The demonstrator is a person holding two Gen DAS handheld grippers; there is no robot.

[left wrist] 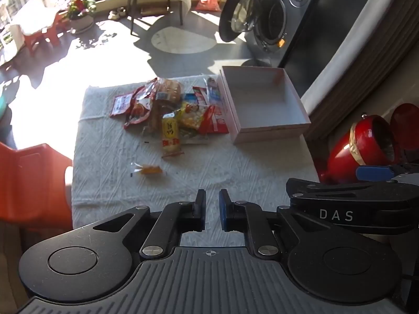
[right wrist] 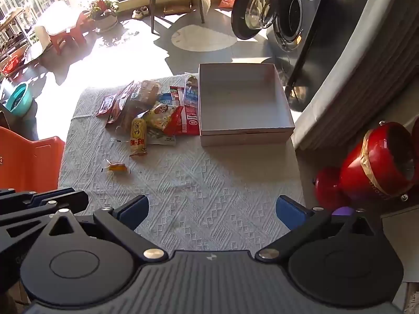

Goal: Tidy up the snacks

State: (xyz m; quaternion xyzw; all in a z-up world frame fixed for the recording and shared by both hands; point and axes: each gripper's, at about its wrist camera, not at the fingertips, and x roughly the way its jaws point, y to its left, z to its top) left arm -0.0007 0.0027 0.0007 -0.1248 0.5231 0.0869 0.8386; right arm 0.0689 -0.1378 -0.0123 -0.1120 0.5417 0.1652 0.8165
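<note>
Nothing is sorted yet, I judge: the box sits empty, ahead and right of my jaws, and every snack is still on the cloth. Going left to right, an orange chair stands off the table's left edge; a lone candy lies ahead-left of the right gripper, then the pile farther ahead, touching the box's left wall. My left gripper is nearly clenched on nothing; the right is released wide, also empty. Red pots sit off to the right. Nothing blocks the way to the pile.
</note>
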